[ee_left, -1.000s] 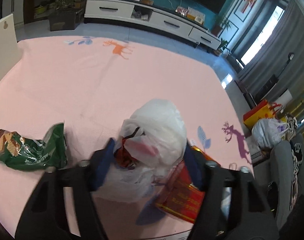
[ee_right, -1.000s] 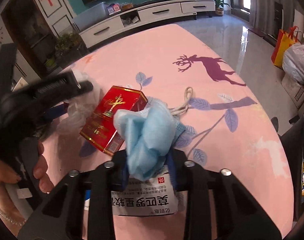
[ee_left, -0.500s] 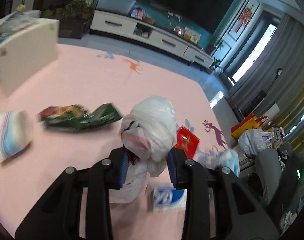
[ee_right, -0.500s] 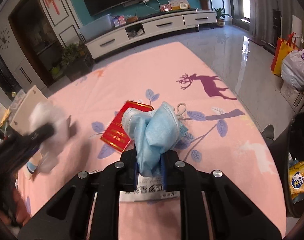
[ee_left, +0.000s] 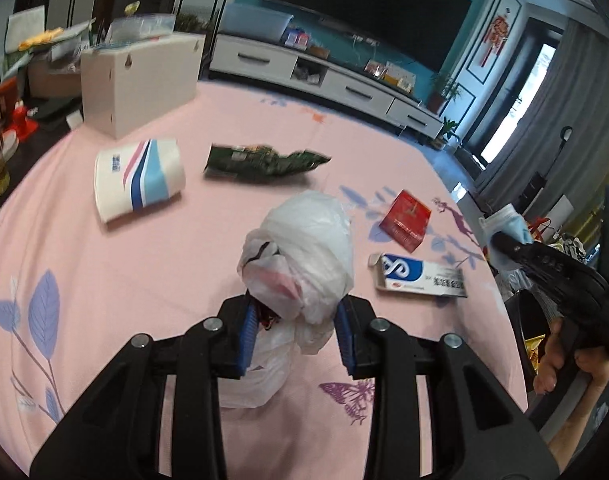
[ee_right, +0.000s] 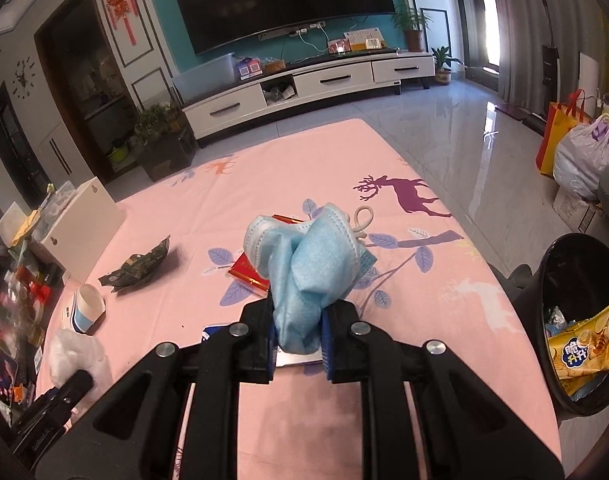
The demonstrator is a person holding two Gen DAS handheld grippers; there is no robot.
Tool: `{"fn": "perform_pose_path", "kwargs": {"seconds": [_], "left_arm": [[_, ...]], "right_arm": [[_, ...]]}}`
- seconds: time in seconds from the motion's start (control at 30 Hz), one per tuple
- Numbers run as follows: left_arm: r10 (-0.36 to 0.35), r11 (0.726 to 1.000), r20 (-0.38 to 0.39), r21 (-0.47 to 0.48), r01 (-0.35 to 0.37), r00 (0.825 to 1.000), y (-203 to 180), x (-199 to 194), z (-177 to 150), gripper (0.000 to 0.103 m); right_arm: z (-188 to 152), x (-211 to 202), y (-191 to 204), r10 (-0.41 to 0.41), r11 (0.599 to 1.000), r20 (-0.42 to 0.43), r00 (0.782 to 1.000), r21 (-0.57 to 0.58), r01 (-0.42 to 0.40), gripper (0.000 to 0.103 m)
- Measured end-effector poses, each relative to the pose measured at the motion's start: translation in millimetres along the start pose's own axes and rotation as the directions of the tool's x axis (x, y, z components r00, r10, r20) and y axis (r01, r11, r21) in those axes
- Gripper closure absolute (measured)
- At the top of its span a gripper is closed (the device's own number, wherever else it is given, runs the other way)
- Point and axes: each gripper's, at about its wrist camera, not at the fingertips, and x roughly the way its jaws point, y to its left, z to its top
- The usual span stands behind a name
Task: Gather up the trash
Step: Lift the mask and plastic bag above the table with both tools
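The left hand-held gripper (ee_left: pixel 297 335) is clenched on a crumpled white plastic bag (ee_left: pixel 304 254); a second ago we saw its blue pads (ee_left: pixel 246 334) standing wider around the bag, and its jaws have just been closing onto it. The bag now hangs lifted above the pink worktop (ee_left: pixel 144 280), with its tail drooping below the pads. The view has swung since then: a paper cup (ee_left: pixel 138 178) lying on its side and a cream box (ee_left: pixel 138 80) have come into sight beyond the bag, and the green snack wrapper (ee_left: pixel 264 161) now sits farther off, past the bag. The red packet (ee_left: pixel 405 220) and the blue-and-white medicine box (ee_left: pixel 418 276) lie to the bag's right.

The right hand-held gripper (ee_right: pixel 297 340) grips a bunched blue face mask (ee_right: pixel 308 264), its jaws having just closed a little further on it. We now see the mask higher above the worktop than before, and the black trash bin (ee_right: pixel 560 276), with a yellow chip bag (ee_right: pixel 580 352) inside, shows more fully to the mask's right.
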Motion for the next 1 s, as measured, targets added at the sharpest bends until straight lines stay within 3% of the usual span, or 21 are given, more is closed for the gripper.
{"fn": "perform_pose_path", "kwargs": {"seconds": [0.2,0.33,0.5,1.0], "left_arm": [[-0.005,0.999,-0.027,-0.050,0.004,1.000,9.4,7.3,-2.9,0.068],[0.000,0.998,-0.033,-0.065,-0.002,0.999,9.5,5.9,-3.5,0.067],[-0.031,0.995,-0.036,-0.098,0.027,0.999,13.9,4.4,-1.3,0.067],[-0.030,0.999,-0.050,-0.041,0.028,0.998,2.1,3.4,-4.2,0.067]], "right_arm": [[-10.9,0.2,8.3,-0.017,0.999,-0.009,1.000,-0.029,0.017,0.085],[-19.1,-5.0,19.2,-0.063,0.996,0.030,0.998,-0.060,0.065,0.085],[-32.2,-6.0,30.2,-0.036,0.996,0.009,0.999,-0.076,0.037,0.085],[-39.1,-8.0,40.3,-0.018,0.994,0.003,1.000,-0.107,0.019,0.085]]}}
